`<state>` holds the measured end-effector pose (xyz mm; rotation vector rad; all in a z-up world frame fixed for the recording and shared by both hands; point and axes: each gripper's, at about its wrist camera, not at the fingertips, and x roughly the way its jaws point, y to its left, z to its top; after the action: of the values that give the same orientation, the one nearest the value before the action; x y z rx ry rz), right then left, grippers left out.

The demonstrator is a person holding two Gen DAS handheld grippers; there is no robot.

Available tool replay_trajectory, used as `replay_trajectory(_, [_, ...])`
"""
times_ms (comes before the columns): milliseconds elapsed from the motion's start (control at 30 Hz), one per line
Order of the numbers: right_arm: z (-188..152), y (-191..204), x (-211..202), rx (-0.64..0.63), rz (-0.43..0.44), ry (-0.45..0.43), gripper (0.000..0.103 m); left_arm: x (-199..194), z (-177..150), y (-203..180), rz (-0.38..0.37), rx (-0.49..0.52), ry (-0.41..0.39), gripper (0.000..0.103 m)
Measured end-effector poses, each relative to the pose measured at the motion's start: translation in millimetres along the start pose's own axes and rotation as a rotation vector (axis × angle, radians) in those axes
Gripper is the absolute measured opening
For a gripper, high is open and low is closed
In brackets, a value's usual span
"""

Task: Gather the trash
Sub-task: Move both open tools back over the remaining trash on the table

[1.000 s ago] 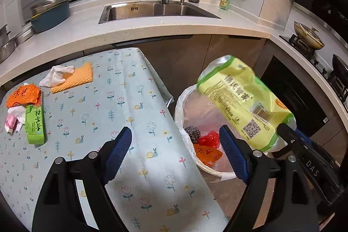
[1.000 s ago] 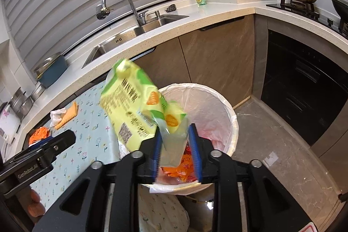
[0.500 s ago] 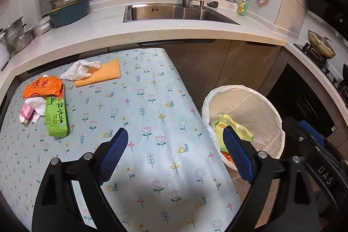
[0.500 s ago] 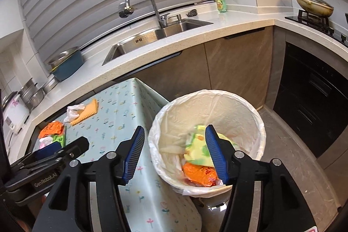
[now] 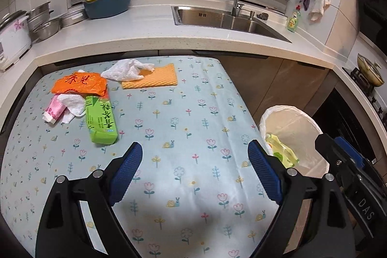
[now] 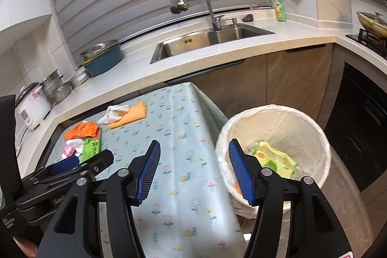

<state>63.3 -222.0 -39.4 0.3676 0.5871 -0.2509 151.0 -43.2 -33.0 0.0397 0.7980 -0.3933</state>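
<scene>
Left wrist view, table [image 5: 193, 185]: my left gripper [image 5: 193, 171] hung over the flowered cloth, jaws wide, nothing between them.
Bin [image 6: 314, 127]: stood beside the table; yellow-green wrapper [image 6: 278, 158] lay inside.
Right gripper [image 6: 193, 171]: jaws apart and empty, by the bin's rim.
Trash left: green carton [image 5: 102, 121], orange wrapper [image 5: 79, 85], crumpled tissue [image 5: 128, 69] near the table's far-left corner.

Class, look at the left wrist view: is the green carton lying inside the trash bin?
No. The green carton lies on the flowered tablecloth, well apart from the trash bin.
</scene>
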Motion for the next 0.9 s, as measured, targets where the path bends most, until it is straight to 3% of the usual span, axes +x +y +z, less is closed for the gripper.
replay_trajectory(567, [-17, 113, 30, -0.111, 0.126, 0.052, 0.057, -13, -6, 126, 0.13, -0.129, -0.004, 0.085])
replay_trajectory(900, [-17, 161, 60, -0.138, 0.156, 0.079, 0.057, -7, 1, 194, 0.177, -0.203, -0.001, 0.085])
